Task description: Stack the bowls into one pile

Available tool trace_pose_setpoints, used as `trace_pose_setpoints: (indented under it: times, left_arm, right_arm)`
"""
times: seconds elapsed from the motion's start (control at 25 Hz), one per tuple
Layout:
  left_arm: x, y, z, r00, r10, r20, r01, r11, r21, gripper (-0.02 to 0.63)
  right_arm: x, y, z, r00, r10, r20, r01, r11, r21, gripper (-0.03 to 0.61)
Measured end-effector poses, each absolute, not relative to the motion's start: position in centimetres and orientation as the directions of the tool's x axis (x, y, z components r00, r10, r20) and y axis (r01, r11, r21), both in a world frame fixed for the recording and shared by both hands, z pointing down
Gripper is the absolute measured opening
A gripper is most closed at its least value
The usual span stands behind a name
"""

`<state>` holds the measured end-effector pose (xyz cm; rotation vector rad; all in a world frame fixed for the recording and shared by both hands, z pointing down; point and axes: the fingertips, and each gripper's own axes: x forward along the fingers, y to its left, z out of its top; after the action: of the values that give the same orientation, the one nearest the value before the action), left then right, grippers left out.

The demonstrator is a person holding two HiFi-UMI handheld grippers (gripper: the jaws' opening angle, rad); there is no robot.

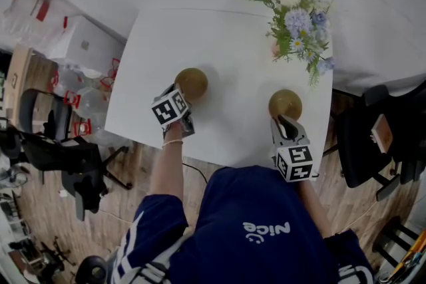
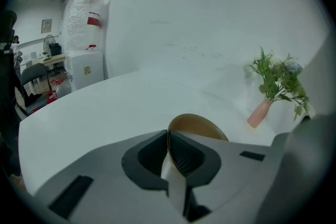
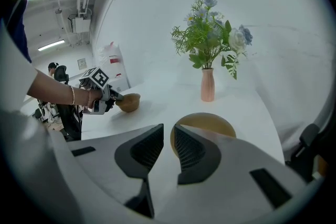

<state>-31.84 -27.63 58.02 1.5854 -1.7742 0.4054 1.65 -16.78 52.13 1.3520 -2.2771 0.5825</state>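
Two bowls apart on the white table [image 1: 219, 43], not yet stacked.
Left of the vase [image 3: 207, 85] and nearer the person: left bowl [image 1: 192, 82] [image 2: 202, 126], near rim pinched between the closed-down pads of the left gripper [image 1: 182, 95] [image 2: 169, 152]. Straight in front of the vase, toward the person's table edge: right bowl [image 1: 285, 103] [image 3: 210, 123], near rim straddled by the right gripper [image 1: 285, 122] [image 3: 169, 147], jaws a little apart, not clamped.
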Motion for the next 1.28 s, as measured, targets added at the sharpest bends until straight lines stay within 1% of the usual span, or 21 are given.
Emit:
trace_pose_setpoints:
  times: [0.24, 0.32, 0.48, 0.72, 0.92, 1.16, 1.28]
  left_arm:
    - [-30.9, -27.6, 55.5, 0.002, -0.783, 0.622, -0.968, 0.156, 0.199, 0.029]
    - [-30.4, -27.4, 54.5, 0.009, -0.801, 0.599, -0.964, 0.153, 0.218, 0.029]
    - [-28.7, -26.7, 53.4, 0.069, -0.809, 0.584, -0.941, 0.141, 0.307, 0.029]
    - [-25.2, -25.1, 51.2, 0.148, -0.818, 0.556, -0.929, 0.079, 0.363, 0.029]
    - [-21.8, -23.6, 50.0, 0.244, -0.804, 0.542, -0.887, 0.041, 0.46, 0.029]
    - [-18.7, -22.2, 48.6, 0.286, -0.81, 0.513, -0.872, 0.001, 0.489, 0.029]
    - [-16.8, -21.8, 48.4, 0.331, -0.804, 0.494, -0.847, -0.023, 0.531, 0.029]
  right_arm:
    - [1.9, -16.8, 51.3, -0.437, -0.732, 0.523, -0.888, 0.442, -0.125, 0.08]
    - [2.2, -16.8, 51.1, -0.438, -0.735, 0.518, -0.888, 0.443, -0.124, 0.08]
    - [2.9, -16.4, 51.1, -0.439, -0.736, 0.516, -0.887, 0.446, -0.118, 0.08]
    - [4.2, -15.7, 51.2, -0.43, -0.74, 0.518, -0.893, 0.435, -0.119, 0.08]
    - [5.6, -15.0, 51.5, -0.425, -0.738, 0.524, -0.899, 0.414, -0.147, 0.08]
    - [7.0, -13.4, 51.8, -0.416, -0.737, 0.533, -0.903, 0.406, -0.144, 0.08]
    - [7.7, -13.0, 51.8, -0.41, -0.74, 0.533, -0.905, 0.403, -0.138, 0.08]
